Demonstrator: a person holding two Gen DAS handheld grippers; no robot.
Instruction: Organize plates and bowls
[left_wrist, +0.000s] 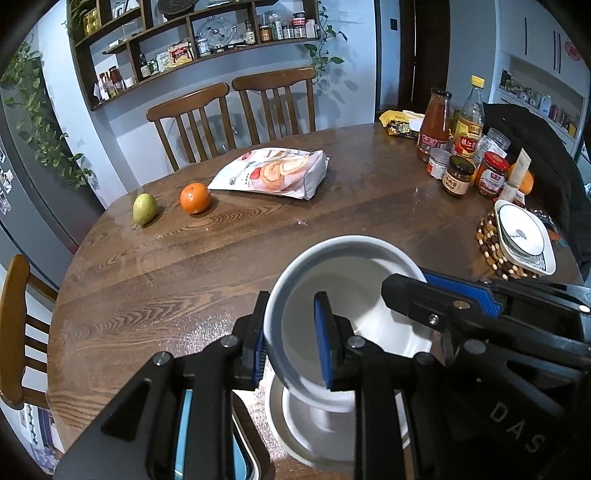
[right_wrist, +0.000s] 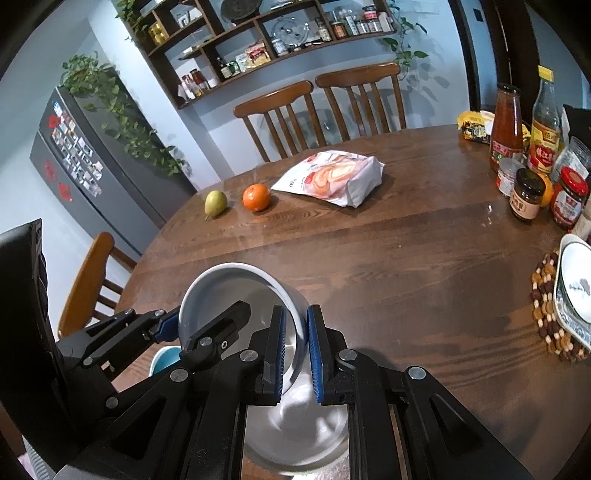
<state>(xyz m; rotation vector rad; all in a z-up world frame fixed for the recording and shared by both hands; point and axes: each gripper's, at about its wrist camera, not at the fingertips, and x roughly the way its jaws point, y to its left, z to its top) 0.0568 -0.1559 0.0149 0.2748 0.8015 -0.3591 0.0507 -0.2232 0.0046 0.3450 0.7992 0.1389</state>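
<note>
White bowl (left_wrist: 347, 295) tilted, mouth facing the cameras.

The lower bowl (left_wrist: 314, 432) is blurred and half hidden under the held bowl (left_wrist: 343, 280), and the patterned dish (right_wrist: 578, 284) is cut off at the edge.

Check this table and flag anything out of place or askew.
The white bowl hangs steeply tilted, pinched at opposite rims by the left hand-held gripper and right hand-held gripper, above another white dish. Nothing looks spilled or broken.
</note>
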